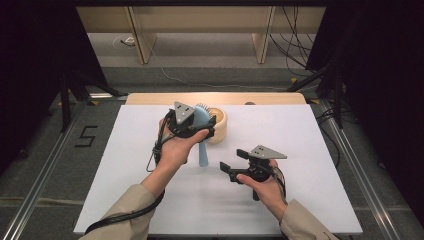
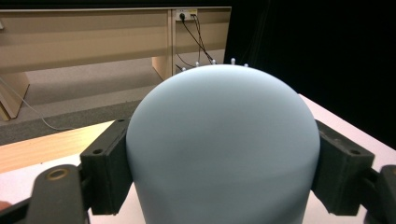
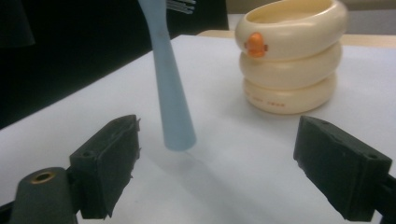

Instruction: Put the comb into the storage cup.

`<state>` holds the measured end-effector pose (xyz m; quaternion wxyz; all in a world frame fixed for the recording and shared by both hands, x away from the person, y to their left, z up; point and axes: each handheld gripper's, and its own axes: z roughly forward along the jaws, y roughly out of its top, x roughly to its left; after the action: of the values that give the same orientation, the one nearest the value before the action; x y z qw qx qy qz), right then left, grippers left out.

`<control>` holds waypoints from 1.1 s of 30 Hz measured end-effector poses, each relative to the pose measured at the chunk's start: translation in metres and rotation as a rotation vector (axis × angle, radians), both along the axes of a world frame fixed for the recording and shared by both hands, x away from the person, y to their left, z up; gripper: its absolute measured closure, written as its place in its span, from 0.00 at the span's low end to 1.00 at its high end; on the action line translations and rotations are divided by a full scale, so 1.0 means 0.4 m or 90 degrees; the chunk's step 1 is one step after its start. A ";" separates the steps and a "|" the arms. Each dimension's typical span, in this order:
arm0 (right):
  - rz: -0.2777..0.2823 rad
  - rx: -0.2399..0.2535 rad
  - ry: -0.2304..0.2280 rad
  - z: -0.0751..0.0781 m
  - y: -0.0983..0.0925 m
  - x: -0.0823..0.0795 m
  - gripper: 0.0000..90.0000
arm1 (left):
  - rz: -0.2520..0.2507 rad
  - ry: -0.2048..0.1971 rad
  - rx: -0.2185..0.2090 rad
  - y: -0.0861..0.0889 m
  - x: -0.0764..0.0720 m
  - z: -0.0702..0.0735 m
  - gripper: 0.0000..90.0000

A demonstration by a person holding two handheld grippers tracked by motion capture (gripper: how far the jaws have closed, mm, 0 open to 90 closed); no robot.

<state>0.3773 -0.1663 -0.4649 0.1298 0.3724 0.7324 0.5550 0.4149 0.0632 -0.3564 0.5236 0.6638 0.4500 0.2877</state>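
While the left gripper (image 1: 200, 131) clamps its 2 black jaws on either side of the pale blue plastic hairbrush (image 2: 223, 144), the brush's rounded back bulges between the pads and small white bristle tips peek over its top edge. From the high view, that brush is held up above the white tabletop (image 1: 310, 150), its tapered handle hanging down toward the board, just in front of the cream ribbed plastic cup (image 3: 293, 60) with an orange duck mark. Over on the other side, the right gripper (image 1: 234, 162) hovers near the handle's end, jaws spread wide with nothing between them.
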 end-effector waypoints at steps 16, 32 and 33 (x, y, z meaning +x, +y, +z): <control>0.001 -0.041 -0.039 0.015 -0.071 -0.016 0.13 | 0.015 -0.012 -0.009 0.006 0.015 0.007 0.22; -0.014 -0.069 -0.062 0.020 -0.152 -0.057 0.12 | 0.032 -0.024 -0.005 0.010 0.030 0.014 0.22; -0.017 -0.068 -0.062 0.020 -0.156 -0.059 0.12 | 0.032 -0.024 -0.005 0.010 0.031 0.015 0.22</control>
<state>0.3537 -0.2288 -0.4568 0.1921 0.3472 0.7488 0.5309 0.4272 0.0674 -0.3505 0.5271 0.6446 0.4578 0.3116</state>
